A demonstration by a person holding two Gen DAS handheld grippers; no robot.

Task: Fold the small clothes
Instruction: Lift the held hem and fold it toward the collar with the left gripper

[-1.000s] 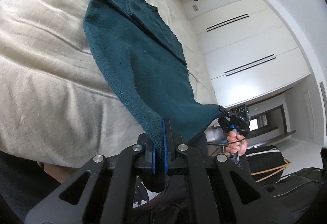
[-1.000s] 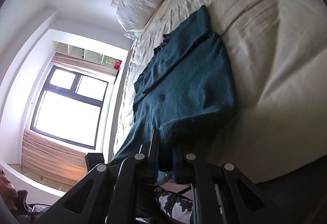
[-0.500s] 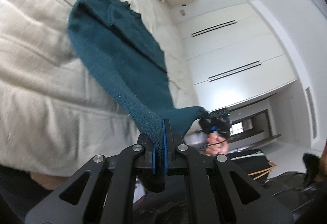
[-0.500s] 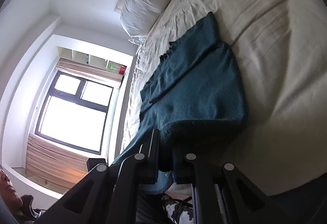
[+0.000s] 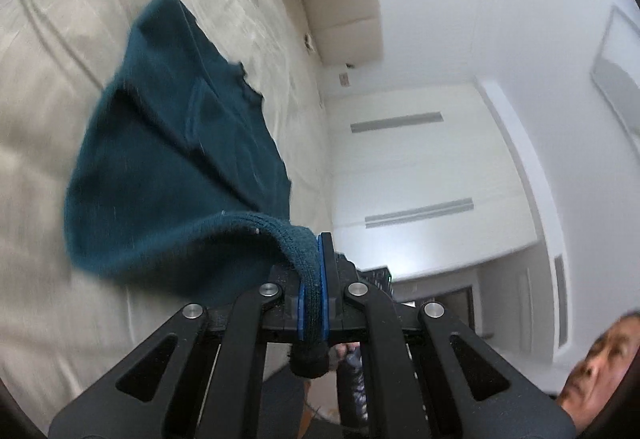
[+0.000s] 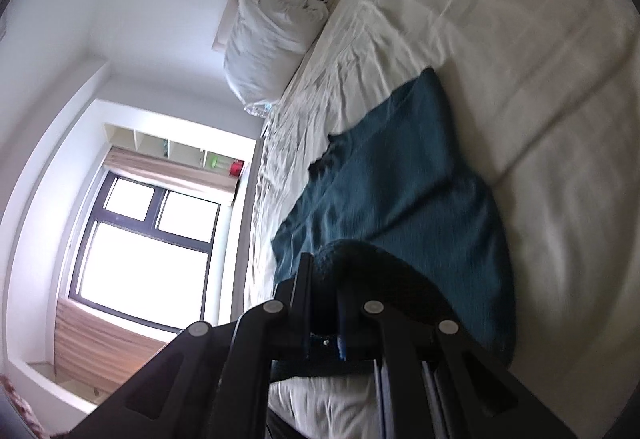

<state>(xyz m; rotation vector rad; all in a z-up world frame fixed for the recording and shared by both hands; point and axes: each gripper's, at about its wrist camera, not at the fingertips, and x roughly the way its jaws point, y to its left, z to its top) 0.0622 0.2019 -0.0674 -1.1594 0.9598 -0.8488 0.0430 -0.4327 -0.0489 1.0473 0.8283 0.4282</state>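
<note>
Our left claw [image 5: 313, 291] is clamped on the near hem of the teal sweater [image 5: 168, 175]; our right claw [image 6: 325, 309] grips the same hem. The sweater lies lengthwise ahead of both on the bed [image 6: 540, 79], collar farthest away.

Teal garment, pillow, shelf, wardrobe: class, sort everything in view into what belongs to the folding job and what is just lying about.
Part of the job:
teal garment
left gripper, clamped on its hem
right gripper, clamped on its hem
bed underneath

Just lying about:
white pillow
window shelf
wardrobe
</note>
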